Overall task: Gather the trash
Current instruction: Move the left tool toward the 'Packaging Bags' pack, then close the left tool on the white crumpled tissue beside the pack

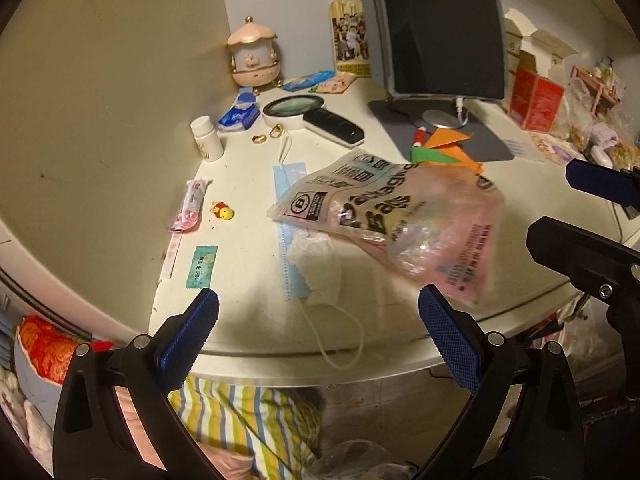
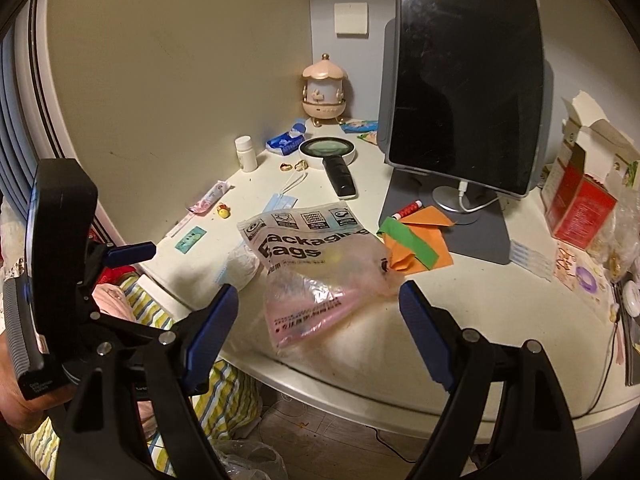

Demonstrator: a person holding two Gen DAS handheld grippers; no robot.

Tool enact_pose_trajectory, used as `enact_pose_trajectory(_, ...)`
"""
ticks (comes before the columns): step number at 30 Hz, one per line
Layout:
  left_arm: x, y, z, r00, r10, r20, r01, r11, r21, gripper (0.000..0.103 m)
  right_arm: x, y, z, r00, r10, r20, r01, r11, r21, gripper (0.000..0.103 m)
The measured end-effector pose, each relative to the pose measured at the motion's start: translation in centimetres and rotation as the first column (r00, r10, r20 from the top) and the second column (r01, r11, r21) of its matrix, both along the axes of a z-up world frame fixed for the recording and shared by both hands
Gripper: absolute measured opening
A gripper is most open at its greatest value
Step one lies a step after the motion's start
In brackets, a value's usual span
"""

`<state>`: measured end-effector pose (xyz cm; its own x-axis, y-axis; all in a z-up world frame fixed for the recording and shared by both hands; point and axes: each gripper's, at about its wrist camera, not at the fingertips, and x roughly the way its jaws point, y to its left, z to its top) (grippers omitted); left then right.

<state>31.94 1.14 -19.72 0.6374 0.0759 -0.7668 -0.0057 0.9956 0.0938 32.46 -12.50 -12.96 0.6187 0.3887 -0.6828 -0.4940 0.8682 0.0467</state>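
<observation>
Both my grippers wide apart, empty: left gripper (image 1: 318, 320), right gripper (image 2: 319, 312). Packaging bag (image 2: 316, 272) lies near front edge of desk (image 2: 500, 308), over face mask (image 1: 296, 268). Looks light, limp, slippery; I pinch crumpled near corner.

The bag (image 2: 316, 276) is thin, crinkled, glossy plastic. The mask (image 1: 294, 248) looks like soft matt cloth. The desk (image 2: 500, 300) is smooth and matt. The screen (image 2: 464, 80) is glossy; the orange sheets (image 2: 424, 240) are matt paper.
</observation>
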Motion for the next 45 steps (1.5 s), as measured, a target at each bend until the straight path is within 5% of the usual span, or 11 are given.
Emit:
enact_pose_trajectory(8,1.5,1.0,-1.7,1.0,0.005,-0.009,-0.005,1.0,0.003,0.096,2.2,1.5,-1.7,0.999,0.019,-0.037,-0.019,1.0,-0.001,0.08)
enact_pose_trajectory(26,4.2,1.9,-4.8,0.999,0.011,-0.047,-0.012,1.0,-0.025,0.077,4.5,2.7,-3.4,0.998,0.042,-0.052,-0.042,0.999,-0.001,0.08)
enact_pose_trajectory(45,5.0,1.3,-5.5,0.999,-0.008,-0.043,0.006,0.999,-0.046,0.037,5.1,3.0,-4.1,0.998,0.037,-0.059,-0.037,0.999,-0.005,0.08)
